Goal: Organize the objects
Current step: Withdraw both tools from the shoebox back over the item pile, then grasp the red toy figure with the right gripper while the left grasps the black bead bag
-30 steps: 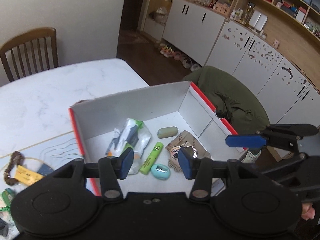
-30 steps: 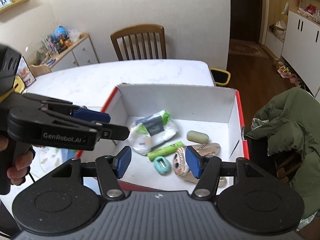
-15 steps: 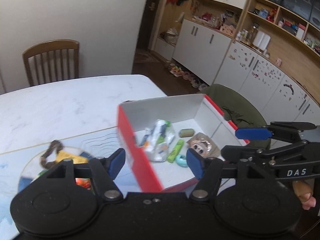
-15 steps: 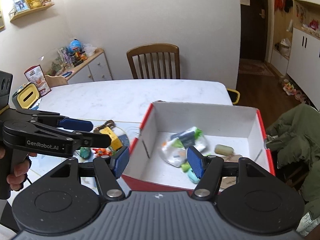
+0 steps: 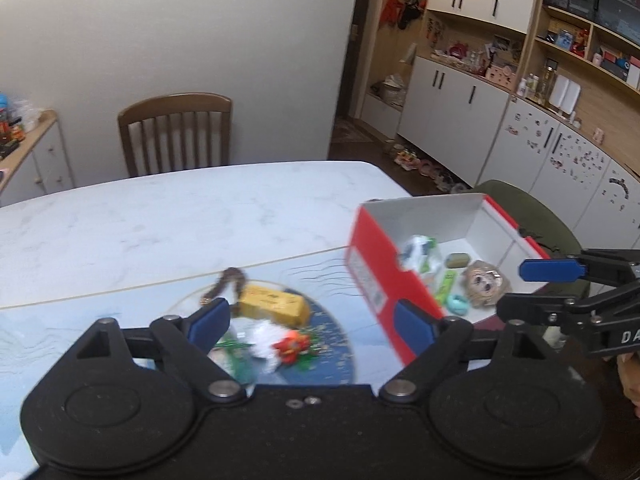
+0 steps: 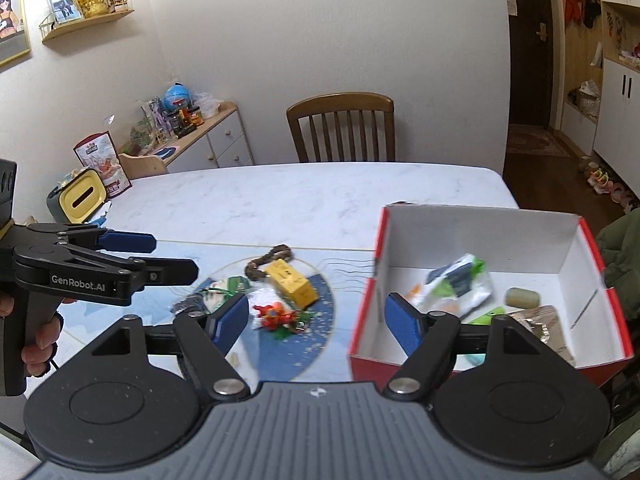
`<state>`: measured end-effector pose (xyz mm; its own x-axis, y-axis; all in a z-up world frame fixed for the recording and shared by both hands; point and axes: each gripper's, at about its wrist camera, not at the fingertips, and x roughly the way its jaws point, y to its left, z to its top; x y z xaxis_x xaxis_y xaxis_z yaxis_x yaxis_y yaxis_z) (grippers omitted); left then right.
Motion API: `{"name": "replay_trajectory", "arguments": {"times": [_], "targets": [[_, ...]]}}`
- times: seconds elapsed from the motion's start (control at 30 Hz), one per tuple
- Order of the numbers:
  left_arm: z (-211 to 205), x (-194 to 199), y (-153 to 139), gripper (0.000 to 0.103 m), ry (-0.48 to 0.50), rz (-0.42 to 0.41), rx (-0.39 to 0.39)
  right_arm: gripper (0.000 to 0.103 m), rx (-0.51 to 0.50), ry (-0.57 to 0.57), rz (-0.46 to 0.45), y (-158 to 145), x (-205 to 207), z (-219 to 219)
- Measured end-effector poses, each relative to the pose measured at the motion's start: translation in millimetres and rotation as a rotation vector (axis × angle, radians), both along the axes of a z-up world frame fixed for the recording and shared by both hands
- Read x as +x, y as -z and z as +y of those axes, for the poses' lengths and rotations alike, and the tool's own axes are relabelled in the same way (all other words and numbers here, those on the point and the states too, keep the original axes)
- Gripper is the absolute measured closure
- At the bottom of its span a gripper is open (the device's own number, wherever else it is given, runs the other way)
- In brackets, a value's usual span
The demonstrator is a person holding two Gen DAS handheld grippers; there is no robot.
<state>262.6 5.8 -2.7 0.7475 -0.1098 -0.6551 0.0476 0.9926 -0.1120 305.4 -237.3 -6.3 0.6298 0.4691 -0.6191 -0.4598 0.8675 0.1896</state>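
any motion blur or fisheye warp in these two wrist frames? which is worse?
Left wrist view: heavier motion blur; the red box edge and the yellow block smear, while the left claw stays sharp. Right wrist view: milder blur on the packet in the box. Both show fisheye bowing at walls and the door frame, with dark corner vignetting. No strong glare.

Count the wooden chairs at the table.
1: a wooden chair stands at the far side of the table. A jacket-draped seat beside the box may be another, mostly hidden.
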Motion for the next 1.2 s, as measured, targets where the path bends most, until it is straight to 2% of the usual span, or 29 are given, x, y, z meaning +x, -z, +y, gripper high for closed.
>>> {"name": "replay_trajectory", "arguments": {"times": [0.07,0.17,0.27,0.43,0.57,0.7,0.9,1.2], "targets": [[14,-3,2,0.009,-0.012,0.003,-0.009,0.026,0.005,-0.001,-0.005,1,-2,10],[33,-8,8,0.003,-0.024,0.009,-0.008,0.019,0.003,-0.006,-0.02,4,-6,27],[48,-13,15,0.001,-0.021,0.013,0.003,0.018,0.003,-0.006,-0.012,9,-4,44],[70,-16,31,0.001,-0.03,0.027,0.039,0.013,-0.029,0.007,0.006,26,2,71],[99,-13,54,0.001,-0.085,0.068,-0.023,0.013,-0.08,0.014,0.022,44,11,93],[119,-11,78,0.001,-0.128,0.113,-0.04,0.013,-0.123,0.03,0.05,61,21,111],[134,-7,104,0.001,-0.151,0.149,-0.041,0.013,-0.151,0.04,0.098,80,37,130],[135,0,124,0.001,-0.114,0.144,-0.013,0.013,-0.176,0.072,0.156,104,60,144]]}}
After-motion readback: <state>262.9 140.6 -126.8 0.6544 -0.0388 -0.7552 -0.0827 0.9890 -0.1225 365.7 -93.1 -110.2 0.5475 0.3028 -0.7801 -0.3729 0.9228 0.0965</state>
